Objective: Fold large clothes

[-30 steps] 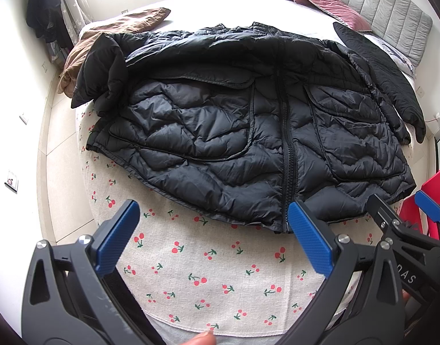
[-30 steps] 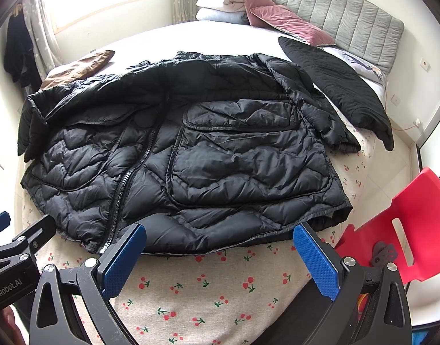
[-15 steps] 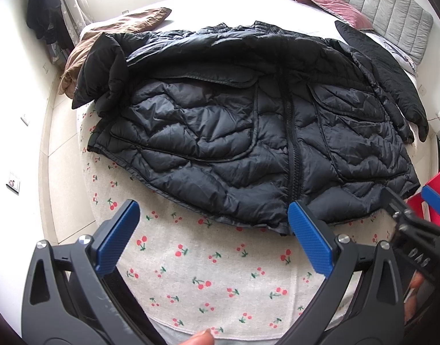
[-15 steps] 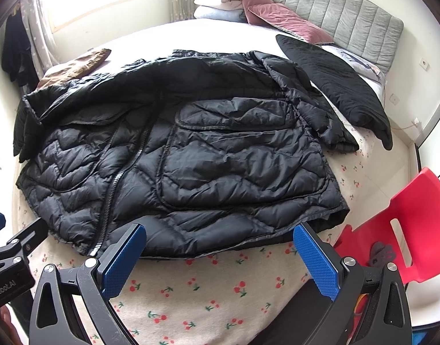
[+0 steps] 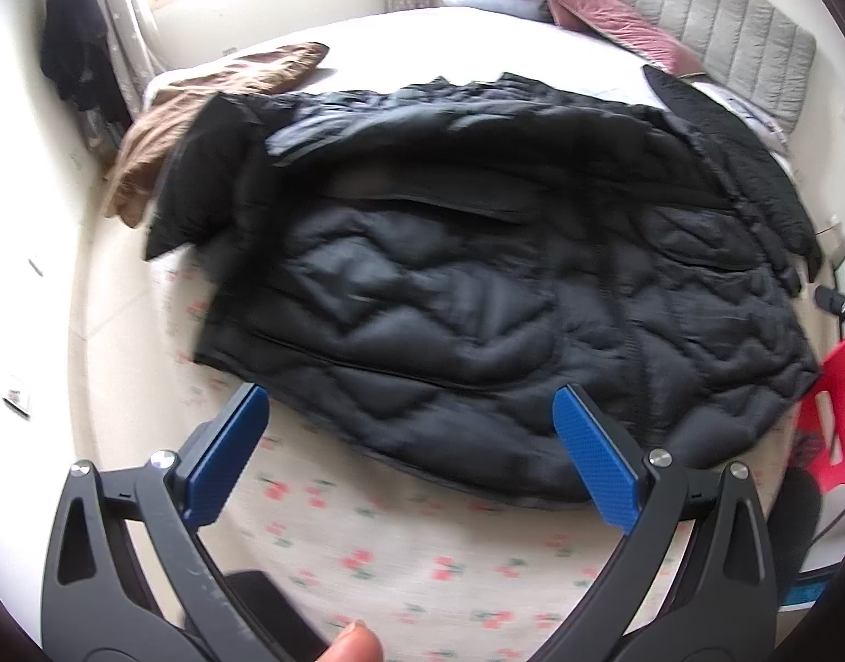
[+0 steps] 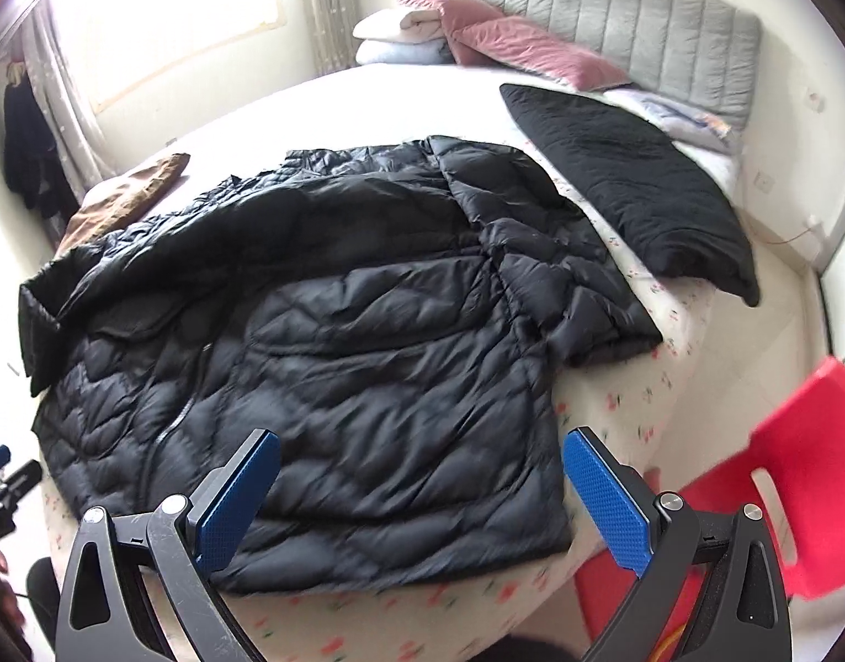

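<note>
Both grippers have swung closer over the black quilted puffer jacket (image 6: 334,342), spread front-up on the cherry-print bedsheet (image 5: 400,546). The left gripper (image 5: 408,455) and right gripper (image 6: 422,494), jaws spread wide and empty, now straddle its hem, so a first grasp looks imminent.

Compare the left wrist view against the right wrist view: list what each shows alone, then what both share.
Left wrist only: the open left hand-held gripper and a fingertip at the bottom edge.
Right wrist only: the open right hand-held gripper and the whole black cushion.
Both: black puffer jacket spread on the cherry-print sheet, brown garment, pink pillow, red chair.
</note>
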`<state>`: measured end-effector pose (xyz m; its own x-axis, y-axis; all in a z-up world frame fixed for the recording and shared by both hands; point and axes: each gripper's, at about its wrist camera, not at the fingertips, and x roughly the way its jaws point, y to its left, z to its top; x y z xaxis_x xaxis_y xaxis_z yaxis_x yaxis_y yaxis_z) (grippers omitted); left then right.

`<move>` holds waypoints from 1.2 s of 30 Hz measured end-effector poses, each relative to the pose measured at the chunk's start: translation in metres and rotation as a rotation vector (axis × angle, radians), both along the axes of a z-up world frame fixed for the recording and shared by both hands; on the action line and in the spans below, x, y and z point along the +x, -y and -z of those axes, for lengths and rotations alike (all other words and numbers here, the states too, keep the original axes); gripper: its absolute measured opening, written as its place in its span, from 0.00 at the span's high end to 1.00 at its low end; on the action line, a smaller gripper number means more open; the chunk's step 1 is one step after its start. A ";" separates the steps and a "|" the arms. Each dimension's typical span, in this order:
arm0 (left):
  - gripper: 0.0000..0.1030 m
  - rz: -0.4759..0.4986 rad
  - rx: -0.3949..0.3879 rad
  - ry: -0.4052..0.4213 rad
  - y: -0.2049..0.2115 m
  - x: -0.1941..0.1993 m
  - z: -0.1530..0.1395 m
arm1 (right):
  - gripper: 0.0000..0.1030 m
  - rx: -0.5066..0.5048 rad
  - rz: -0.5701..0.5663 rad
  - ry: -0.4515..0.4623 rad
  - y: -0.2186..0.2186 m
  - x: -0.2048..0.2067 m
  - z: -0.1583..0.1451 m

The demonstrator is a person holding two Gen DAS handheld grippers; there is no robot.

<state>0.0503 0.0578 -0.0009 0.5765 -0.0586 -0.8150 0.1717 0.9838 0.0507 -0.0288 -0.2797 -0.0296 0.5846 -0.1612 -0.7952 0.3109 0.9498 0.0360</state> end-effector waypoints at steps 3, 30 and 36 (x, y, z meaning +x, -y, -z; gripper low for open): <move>0.00 -0.015 0.027 0.004 -0.016 0.010 -0.001 | 0.00 -0.010 0.003 -0.008 0.035 0.021 0.006; 0.00 -0.098 0.173 0.159 -0.066 0.104 -0.031 | 0.89 -0.183 0.054 -0.053 0.131 0.106 -0.022; 0.00 -0.133 0.179 0.166 -0.085 0.144 -0.036 | 0.89 -0.297 0.213 -0.026 0.190 0.116 -0.081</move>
<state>0.1948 0.1426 0.0354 0.6961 0.1629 -0.6992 0.0160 0.9701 0.2420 0.0870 -0.4695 0.0512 0.4931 -0.5031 -0.7097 0.4998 0.8316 -0.2422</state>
